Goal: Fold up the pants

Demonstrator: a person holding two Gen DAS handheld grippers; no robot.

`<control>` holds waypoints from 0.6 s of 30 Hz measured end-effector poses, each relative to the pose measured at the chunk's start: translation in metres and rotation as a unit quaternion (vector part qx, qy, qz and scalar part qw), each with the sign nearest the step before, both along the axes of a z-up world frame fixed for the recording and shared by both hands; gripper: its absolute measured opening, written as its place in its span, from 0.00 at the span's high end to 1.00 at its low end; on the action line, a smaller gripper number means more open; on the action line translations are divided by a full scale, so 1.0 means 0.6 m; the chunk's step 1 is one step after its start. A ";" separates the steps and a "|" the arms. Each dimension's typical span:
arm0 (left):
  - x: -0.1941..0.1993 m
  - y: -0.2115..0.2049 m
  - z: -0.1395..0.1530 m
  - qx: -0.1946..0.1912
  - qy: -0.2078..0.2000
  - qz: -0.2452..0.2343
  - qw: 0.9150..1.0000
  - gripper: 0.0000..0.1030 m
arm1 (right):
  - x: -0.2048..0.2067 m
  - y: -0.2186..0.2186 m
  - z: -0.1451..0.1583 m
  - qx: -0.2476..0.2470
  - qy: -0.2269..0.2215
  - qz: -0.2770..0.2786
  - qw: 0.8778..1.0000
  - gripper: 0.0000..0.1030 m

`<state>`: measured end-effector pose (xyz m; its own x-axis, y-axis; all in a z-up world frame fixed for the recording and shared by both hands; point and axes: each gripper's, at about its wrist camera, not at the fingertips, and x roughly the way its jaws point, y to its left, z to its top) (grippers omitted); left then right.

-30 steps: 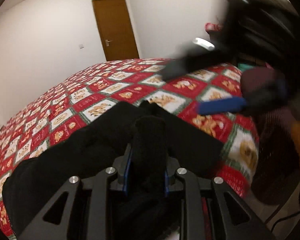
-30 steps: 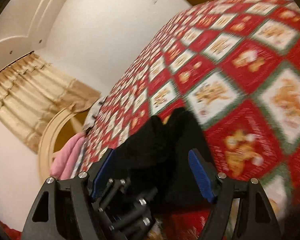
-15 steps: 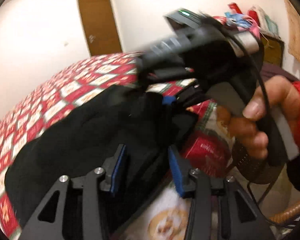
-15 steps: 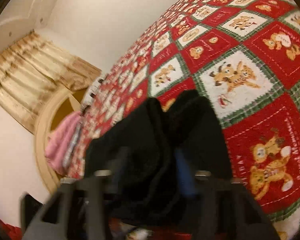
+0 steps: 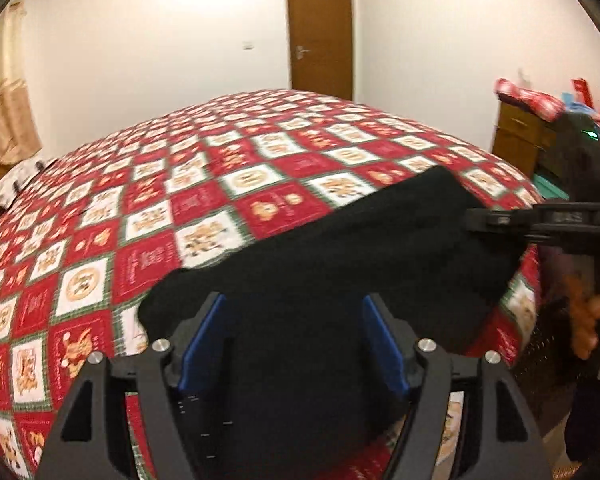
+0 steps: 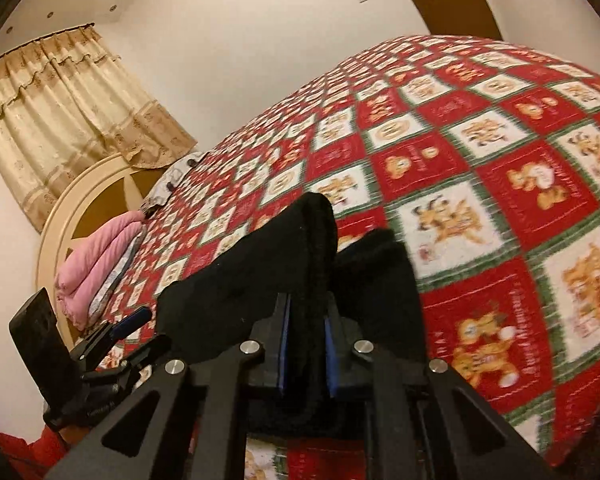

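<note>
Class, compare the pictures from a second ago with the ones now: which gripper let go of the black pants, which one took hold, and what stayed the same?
The left gripper, shut on the black pants a second ago, has opened and let go. The right gripper, open then, has closed on a raised fold of the pants. The pants remain on the red patchwork quilt, near the bed's edge.

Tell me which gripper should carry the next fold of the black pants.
Right. The right gripper is shut on the black pants, pinching a raised fold, while the left gripper hangs open over them, holding nothing.
</note>
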<state>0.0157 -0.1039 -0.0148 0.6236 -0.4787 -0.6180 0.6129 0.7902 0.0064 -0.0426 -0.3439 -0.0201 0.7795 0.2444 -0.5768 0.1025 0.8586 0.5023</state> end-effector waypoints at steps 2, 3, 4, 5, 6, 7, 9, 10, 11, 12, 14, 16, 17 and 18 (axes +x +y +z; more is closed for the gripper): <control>0.006 -0.005 -0.008 0.007 0.007 0.007 1.000 0.29 | 0.003 -0.011 -0.015 0.003 0.019 -0.011 1.000 0.85; 0.011 -0.005 -0.016 0.016 0.008 0.015 1.000 0.29 | 0.005 -0.017 -0.026 0.000 0.032 -0.018 0.999 0.85; 0.014 -0.014 -0.023 0.032 0.008 0.028 0.999 0.29 | 0.010 -0.020 -0.045 -0.010 0.048 -0.020 0.999 0.85; 0.024 -0.014 -0.033 0.041 0.010 0.036 0.998 0.29 | 0.013 -0.022 -0.058 -0.014 0.057 -0.021 0.998 0.85; 0.026 -0.014 -0.039 0.048 0.013 0.042 0.998 0.29 | 0.011 -0.024 -0.067 -0.004 0.049 -0.025 0.998 0.85; 0.029 -0.018 -0.047 0.053 0.018 0.048 0.997 0.29 | 0.009 -0.028 -0.067 0.007 0.045 -0.030 0.998 0.85; 0.030 -0.016 -0.052 0.054 0.019 0.054 0.997 0.27 | 0.010 -0.029 -0.065 0.004 0.046 -0.026 0.999 0.82; 0.030 -0.016 -0.052 0.054 0.018 0.056 0.997 0.26 | 0.009 -0.030 -0.064 0.007 0.045 -0.027 0.999 0.81; 0.030 -0.016 -0.050 0.056 0.017 0.057 0.997 0.25 | 0.007 -0.031 -0.062 0.013 0.045 -0.030 0.998 0.79; 0.031 -0.015 -0.049 0.057 0.017 0.058 0.997 0.25 | 0.001 -0.034 -0.054 0.022 0.043 -0.040 0.998 0.77; 0.031 -0.013 -0.047 0.059 0.017 0.058 0.996 0.25 | -0.017 -0.034 -0.035 0.012 0.021 -0.060 0.998 0.77; 0.033 -0.010 -0.046 0.058 0.020 0.059 0.996 0.24 | -0.046 -0.021 -0.004 -0.024 -0.017 -0.075 0.997 0.77; 0.034 -0.010 -0.046 0.057 0.023 0.060 0.996 0.24 | -0.055 -0.011 0.007 -0.041 -0.029 -0.075 0.996 0.77; 0.035 -0.009 -0.047 0.056 0.024 0.060 0.996 0.24 | -0.063 0.003 0.015 -0.059 -0.038 -0.068 0.995 0.77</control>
<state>0.0369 -0.1095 -0.0429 0.6403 -0.3284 -0.6943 0.5152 0.8541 0.0712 -0.0807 -0.3418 -0.0113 0.8436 0.0679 -0.5327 0.1867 0.8930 0.4095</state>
